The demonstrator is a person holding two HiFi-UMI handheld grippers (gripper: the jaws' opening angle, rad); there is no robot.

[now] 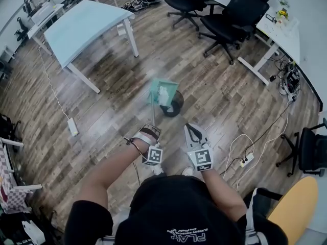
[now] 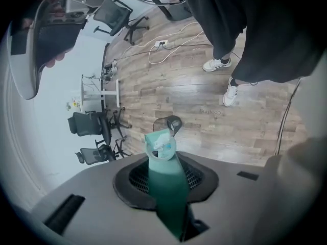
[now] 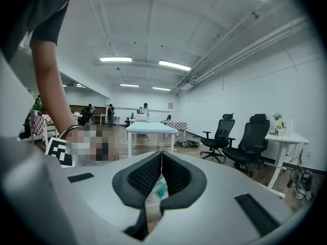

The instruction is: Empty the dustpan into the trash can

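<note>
In the head view my left gripper (image 1: 148,135) is shut on the thin handle of a teal dustpan (image 1: 162,92). The pan hangs out in front, over a small black trash can (image 1: 174,106) on the wood floor, with white scraps lying in it. The left gripper view shows the teal handle (image 2: 167,188) clamped between the jaws (image 2: 164,180), the pan (image 2: 160,145) with the scraps, and the trash can (image 2: 169,124) just beyond. My right gripper (image 1: 194,133) stays beside the left one, jaws together and empty (image 3: 161,175); a sliver of the dustpan (image 3: 159,189) shows through its slit.
A light blue table (image 1: 84,27) stands at the far left, black office chairs (image 1: 230,14) at the far right, and a white desk (image 1: 283,32) along the right wall. A power strip (image 1: 72,127) and white cables (image 1: 245,160) lie on the floor. A yellow round seat (image 1: 299,203) is near right.
</note>
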